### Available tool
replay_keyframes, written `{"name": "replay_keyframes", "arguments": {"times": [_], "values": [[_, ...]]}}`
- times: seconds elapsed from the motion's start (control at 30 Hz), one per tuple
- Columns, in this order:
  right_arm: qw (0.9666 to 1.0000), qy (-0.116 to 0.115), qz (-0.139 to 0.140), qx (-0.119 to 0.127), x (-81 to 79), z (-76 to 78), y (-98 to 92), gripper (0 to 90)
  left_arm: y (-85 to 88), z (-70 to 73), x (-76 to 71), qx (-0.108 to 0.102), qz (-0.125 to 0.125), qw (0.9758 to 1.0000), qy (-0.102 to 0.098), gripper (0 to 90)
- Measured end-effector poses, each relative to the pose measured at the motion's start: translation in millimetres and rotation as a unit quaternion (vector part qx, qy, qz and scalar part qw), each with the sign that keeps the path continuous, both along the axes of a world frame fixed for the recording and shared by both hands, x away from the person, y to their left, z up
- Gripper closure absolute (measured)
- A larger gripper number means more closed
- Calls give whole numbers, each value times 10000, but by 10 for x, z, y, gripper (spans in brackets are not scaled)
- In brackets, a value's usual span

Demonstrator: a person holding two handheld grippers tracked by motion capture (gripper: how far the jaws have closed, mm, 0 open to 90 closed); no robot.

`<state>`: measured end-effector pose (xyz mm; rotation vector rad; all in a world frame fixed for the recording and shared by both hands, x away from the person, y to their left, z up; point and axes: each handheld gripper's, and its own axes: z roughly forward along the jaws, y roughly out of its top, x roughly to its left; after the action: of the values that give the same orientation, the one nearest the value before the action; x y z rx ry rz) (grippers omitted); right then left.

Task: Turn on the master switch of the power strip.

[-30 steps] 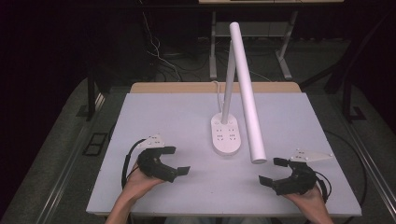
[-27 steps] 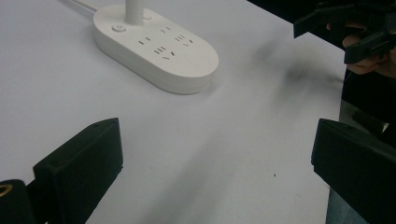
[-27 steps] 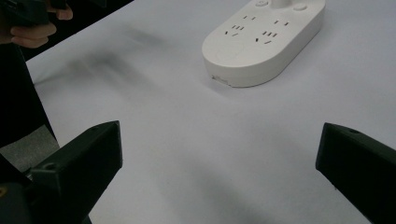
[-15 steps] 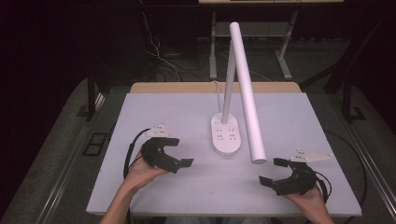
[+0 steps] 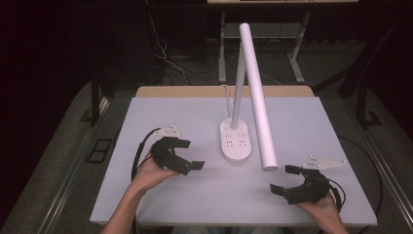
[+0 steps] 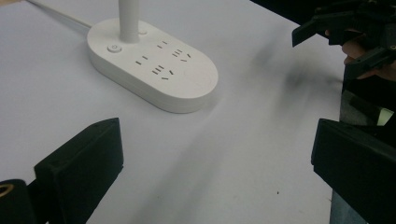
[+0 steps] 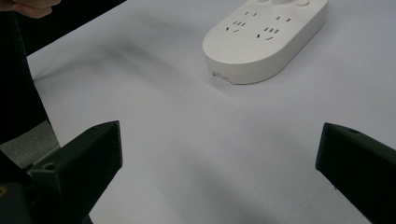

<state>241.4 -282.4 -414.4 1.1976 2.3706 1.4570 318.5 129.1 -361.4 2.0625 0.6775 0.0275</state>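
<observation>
Approach step, I judge. Left gripper (image 5: pixel 189 155) jaws apart, nothing held; lamp base (image 5: pixel 236 140) ahead of it, near, not touching. Right gripper (image 5: pixel 286 179) jaws apart too, base farther in front. Lamp head (image 5: pixel 257 95) hangs tilted above. Next: bring left jaws closer around base.

One desk lamp (image 5: pixel 246 97) is standing on one pale surface (image 5: pixel 311 126), its single oval base (image 5: pixel 235 140) carrying four groups of sockets and one round button (image 6: pixel 113 48), with one white cord (image 5: pixel 227 92) trailing off the far edge. Two black grippers are hovering above the near side, the left gripper (image 5: pixel 187 153) and the right gripper (image 5: pixel 285 179), each showing two jaws spread apart and each being held by one hand.
</observation>
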Motion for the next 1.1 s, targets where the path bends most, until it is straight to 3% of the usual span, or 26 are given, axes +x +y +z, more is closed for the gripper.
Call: {"name": "replay_keyframes", "arguments": {"times": [0.43, 1.1], "values": [[10000, -6, -4, -11, 2, -7, -10, 1, -116, 103, 192, 98, -55, 9999, -68, 12], [10000, 32, -7, -17, -4, -15, -5, 1, -338, 149, 541, 501, -305, 9982, -118, 17]]}}
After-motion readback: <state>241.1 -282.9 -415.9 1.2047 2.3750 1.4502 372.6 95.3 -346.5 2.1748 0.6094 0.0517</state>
